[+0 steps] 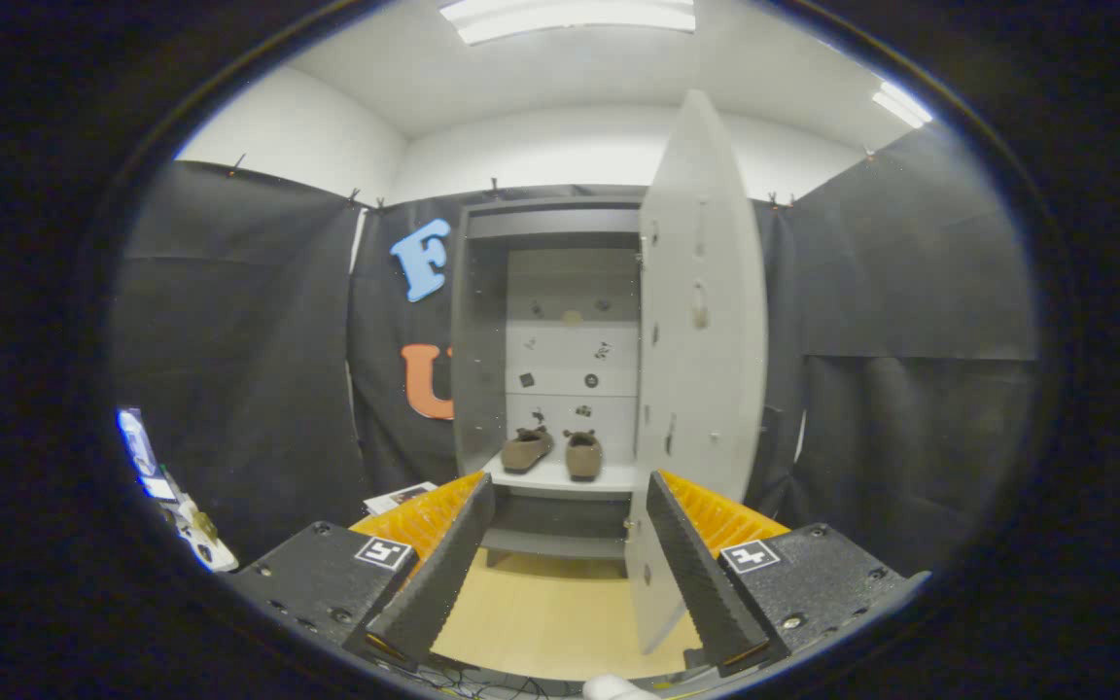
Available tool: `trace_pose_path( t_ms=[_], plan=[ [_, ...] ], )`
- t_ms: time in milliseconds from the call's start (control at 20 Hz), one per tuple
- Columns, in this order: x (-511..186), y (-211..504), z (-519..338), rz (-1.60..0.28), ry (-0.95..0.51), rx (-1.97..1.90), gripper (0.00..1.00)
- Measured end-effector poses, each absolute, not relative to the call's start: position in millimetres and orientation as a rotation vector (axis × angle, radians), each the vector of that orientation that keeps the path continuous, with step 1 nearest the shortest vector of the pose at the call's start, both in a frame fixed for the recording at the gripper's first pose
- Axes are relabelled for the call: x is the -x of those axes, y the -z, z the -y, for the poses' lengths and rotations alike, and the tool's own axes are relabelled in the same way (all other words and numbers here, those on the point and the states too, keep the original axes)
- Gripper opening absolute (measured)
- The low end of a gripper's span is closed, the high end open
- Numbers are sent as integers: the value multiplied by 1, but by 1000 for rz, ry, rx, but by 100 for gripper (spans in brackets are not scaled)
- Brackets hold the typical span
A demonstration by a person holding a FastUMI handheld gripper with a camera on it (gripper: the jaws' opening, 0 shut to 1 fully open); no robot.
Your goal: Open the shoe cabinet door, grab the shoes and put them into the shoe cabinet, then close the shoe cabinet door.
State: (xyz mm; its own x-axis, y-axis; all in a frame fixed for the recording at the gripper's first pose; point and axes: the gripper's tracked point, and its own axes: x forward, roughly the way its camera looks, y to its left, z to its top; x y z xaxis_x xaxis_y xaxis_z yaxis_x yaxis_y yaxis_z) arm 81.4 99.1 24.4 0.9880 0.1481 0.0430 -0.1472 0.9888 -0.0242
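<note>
Nearest to us, our gripper (pixel 560 554) has its two fingers spread wide, with nothing between them but bare wooden floor (pixel 541 612). We hold nothing. The right finger (pixel 701 574) sits just in front of the lower edge of the cabinet door (pixel 701 321), though we cannot tell whether it touches it.

Just beyond the fingertips stands the shoe cabinet (pixel 482 331), straight ahead of us. Its door is swung out toward us on the right side, so the opening step looks done. On the shelf (pixel 560 478) inside, just above the gap between our fingers, the pair of brown shoes (pixel 552 450) rests side by side, heels toward us, the left one angled a little. So we judge the placing step done as well.

What remains, as far as we can see, is closing the door. For that we would need to get the right finger to the outer face of the door and push it round to the left.

As for pose, we hold the gripper low and roughly level, pointed squarely at the cabinet's lower part, backed off from the shelf. Farther off, black cloth (pixel 249 340) hangs on either side of the cabinet.
</note>
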Motion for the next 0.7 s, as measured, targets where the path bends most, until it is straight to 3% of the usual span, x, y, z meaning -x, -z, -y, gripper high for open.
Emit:
trace_pose_path(
  t_ms=[350, 700],
  plan=[
    [-116, -26, 37, 32, 4, -1, 100],
    [-198, -19, 74, -23, -145, -32, 100]
  ],
)
